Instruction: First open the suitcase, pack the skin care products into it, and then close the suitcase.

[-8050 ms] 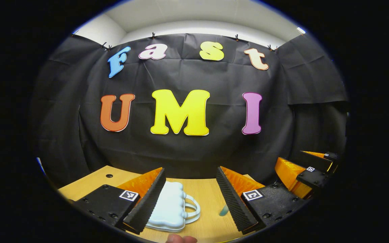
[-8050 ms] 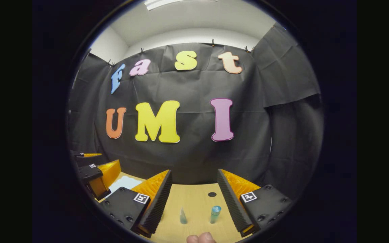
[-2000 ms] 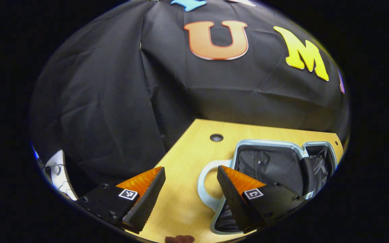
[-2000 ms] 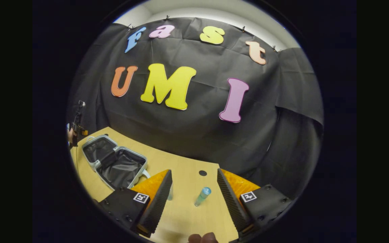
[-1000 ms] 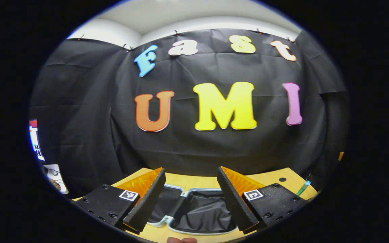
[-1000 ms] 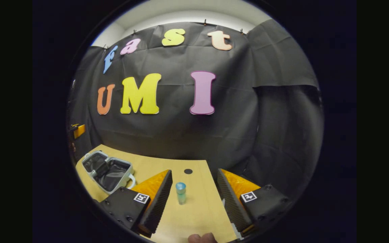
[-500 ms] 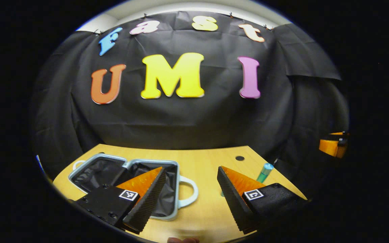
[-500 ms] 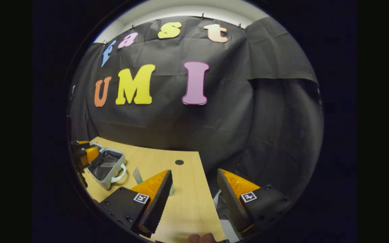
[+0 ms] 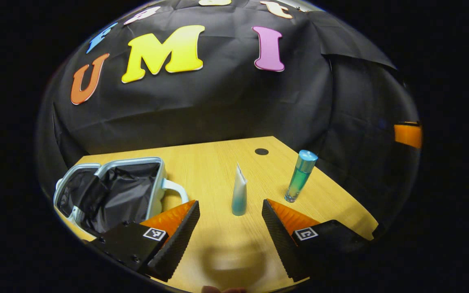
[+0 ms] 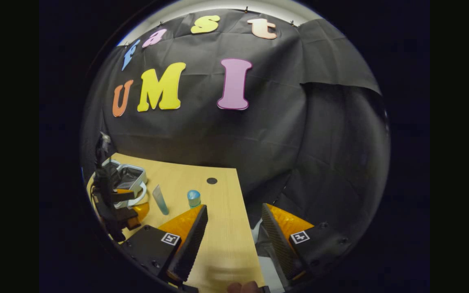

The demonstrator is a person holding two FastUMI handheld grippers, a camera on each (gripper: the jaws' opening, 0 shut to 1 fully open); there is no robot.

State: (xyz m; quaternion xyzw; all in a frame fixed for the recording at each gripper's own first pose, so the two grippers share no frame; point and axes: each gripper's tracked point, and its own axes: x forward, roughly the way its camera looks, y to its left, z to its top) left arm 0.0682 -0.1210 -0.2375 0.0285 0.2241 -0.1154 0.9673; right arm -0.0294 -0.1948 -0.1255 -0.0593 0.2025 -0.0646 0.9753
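Wooden table (image 9: 218,162) now carries the opened suitcase (image 9: 112,191) at its left; a second ago the left gripper (image 9: 230,232) hovered over it. It has since swung toward the tube (image 9: 239,191), jaws wide and empty, bottle (image 9: 301,176) beside. The right gripper (image 10: 234,236) gapes empty too. Packing starts next.

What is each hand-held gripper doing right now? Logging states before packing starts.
Left hand-held gripper: open, holding nothing.
Right hand-held gripper: open, holding nothing.
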